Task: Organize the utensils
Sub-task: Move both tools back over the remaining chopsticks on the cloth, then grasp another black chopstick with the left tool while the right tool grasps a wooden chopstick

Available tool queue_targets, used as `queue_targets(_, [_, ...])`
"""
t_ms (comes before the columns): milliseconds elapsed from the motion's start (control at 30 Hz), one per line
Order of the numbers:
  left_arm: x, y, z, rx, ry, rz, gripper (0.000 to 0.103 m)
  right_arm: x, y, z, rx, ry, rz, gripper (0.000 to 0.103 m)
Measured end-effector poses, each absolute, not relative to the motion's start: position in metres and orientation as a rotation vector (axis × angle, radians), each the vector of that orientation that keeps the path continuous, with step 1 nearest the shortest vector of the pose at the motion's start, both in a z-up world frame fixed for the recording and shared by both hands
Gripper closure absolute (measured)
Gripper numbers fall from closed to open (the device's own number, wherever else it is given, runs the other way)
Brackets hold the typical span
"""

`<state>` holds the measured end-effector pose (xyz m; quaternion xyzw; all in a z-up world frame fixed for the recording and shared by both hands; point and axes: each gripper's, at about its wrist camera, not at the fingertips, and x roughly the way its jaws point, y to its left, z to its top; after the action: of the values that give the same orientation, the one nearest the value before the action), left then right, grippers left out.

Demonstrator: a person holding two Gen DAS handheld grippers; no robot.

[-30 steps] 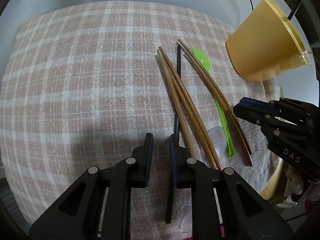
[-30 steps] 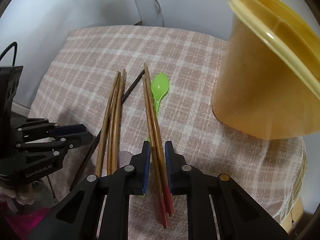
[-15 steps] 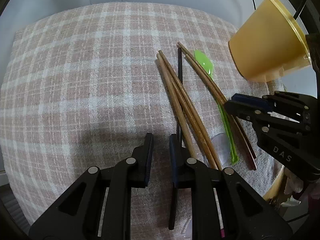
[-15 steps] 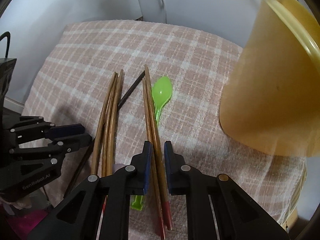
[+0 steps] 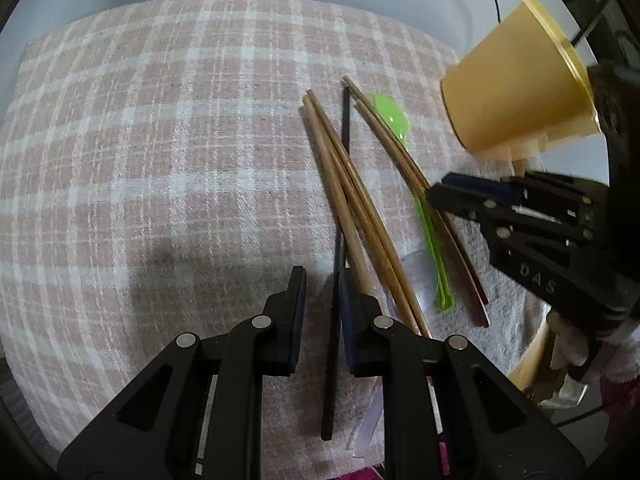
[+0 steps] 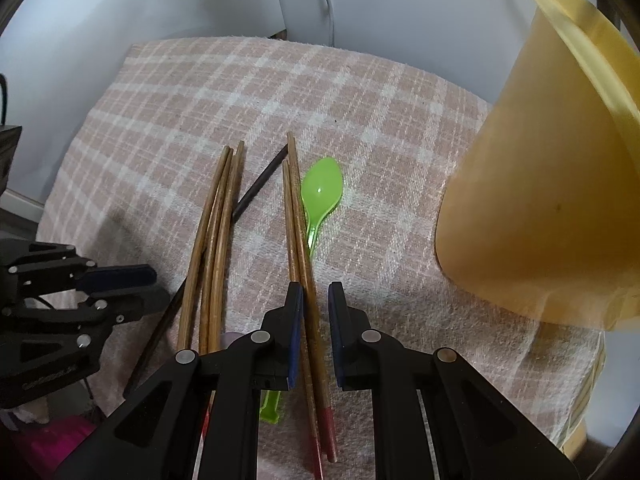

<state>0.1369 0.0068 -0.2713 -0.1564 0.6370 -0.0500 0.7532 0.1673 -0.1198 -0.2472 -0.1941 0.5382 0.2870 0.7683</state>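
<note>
On the plaid cloth (image 5: 160, 160) lie a bundle of brown wooden chopsticks (image 5: 352, 200), a black chopstick (image 5: 340, 240), a red-tipped wooden pair (image 6: 300, 240) and a green plastic spoon (image 6: 320, 192). My right gripper (image 6: 314, 304) is open, its jaws straddling the red-tipped pair just above the cloth; it also shows in the left wrist view (image 5: 472, 192). My left gripper (image 5: 320, 292) is open and empty, with the black chopstick between its jaws. A yellow cup (image 6: 552, 200) hangs tilted at the right, above the cloth.
A clear plastic spoon (image 5: 416, 268) lies partly under the brown chopsticks. The cloth's right edge (image 6: 560, 380) drops off near the cup. A white wall (image 6: 360, 8) stands behind the table.
My right gripper has slid forward along the red-tipped chopsticks. The yellow cup has shifted right and away. My left gripper has barely moved.
</note>
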Motion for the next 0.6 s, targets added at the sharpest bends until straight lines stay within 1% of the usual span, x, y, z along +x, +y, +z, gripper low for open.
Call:
queue_targets(267, [0.152,-0.005,-0.284,-0.297,1.402,-0.111,0.085,0.168,-0.121,-0.248,-0.413,1.174,0.628,0.092])
queue_targets(367, [0.16,-0.026,-0.289,-0.289,1.403,-0.106,0.085,0.169,-0.119,-0.248,-0.414,1.176,0.628,0.092])
queue_targets(433, [0.17,-0.031,-0.294,-0.288,1.407,-0.102,0.081,0.169,-0.119,-0.249,-0.412,1.178,0.628,0.092])
queue_targets(467, [0.174,-0.039,-0.293,-0.288,1.408,-0.1,0.081,0.17,-0.119,-0.249,-0.41,1.181,0.628,0.092])
queue_targets(600, [0.181,-0.032,-0.295,-0.259,1.399,-0.116,0.081,0.169,-0.119,-0.249,-0.41,1.189,0.627,0.092])
